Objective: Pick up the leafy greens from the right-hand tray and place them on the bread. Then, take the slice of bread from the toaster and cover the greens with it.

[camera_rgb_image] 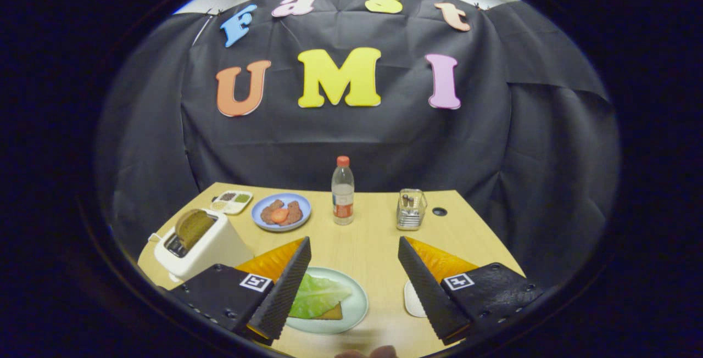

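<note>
Inventory, left to right, on the pale wooden surface (373, 248):

1. White boxy toaster (211, 245), near the surface's left edge, just beyond the left finger. One brown slice of bread (193, 227) stands upright in its slot, the top well clear of the casing.
2. Small white tray of four compartments (232, 202), behind the toaster, holding dark, green and pale fillings; what they are cannot be told.
3. Round blue plate (281, 212), beside the small tray, carrying brown pieces and one orange-red piece.
4. Round pale green plate (340, 306), just ahead of the left finger and partly hidden by it. A light green leafy greens (317, 294) piece lies on it, over a brown bread slice (331, 312) of which one corner shows.
5. Clear plastic bottle with red cap (342, 190), upright, mid-surface, well beyond the fingers.
6. Small wire basket (411, 209), right of the bottle, holding small items.
7. White tray edge (413, 298), just inside the right finger, mostly hidden.

Gripper (355, 287): jaws spread wide, nothing between them, holding nothing.
</note>
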`<state>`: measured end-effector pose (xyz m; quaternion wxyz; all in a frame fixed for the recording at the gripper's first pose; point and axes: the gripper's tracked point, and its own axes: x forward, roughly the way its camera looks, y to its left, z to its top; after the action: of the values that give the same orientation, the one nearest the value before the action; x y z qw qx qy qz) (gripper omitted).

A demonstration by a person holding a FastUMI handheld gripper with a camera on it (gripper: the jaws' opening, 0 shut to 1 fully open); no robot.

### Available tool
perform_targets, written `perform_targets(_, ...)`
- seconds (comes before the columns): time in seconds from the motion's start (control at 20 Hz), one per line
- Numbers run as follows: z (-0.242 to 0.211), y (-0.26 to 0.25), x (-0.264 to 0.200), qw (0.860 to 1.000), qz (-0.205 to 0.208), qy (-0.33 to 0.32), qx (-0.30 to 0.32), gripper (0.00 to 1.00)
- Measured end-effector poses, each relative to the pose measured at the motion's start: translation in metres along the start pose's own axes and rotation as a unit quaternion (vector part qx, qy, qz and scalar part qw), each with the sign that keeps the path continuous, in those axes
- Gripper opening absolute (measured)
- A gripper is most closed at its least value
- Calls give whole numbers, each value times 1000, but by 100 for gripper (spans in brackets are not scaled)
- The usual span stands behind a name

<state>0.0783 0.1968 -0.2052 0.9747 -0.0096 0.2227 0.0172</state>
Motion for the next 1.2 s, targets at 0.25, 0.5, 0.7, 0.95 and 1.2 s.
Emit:
perform_targets(0.25,33,73,-31,999,37,-28,-1,96)
perform_targets(0.5,34,181,-47,994,108,-24,-7,96)
perform_targets(0.7,24,238,-35,992,125,-10,-1,97)
perform_targets(0.95,-18,272,12,994,101,47,2,96)
perform_targets(1.2,-49,286,48,993,76,89,-1,85)
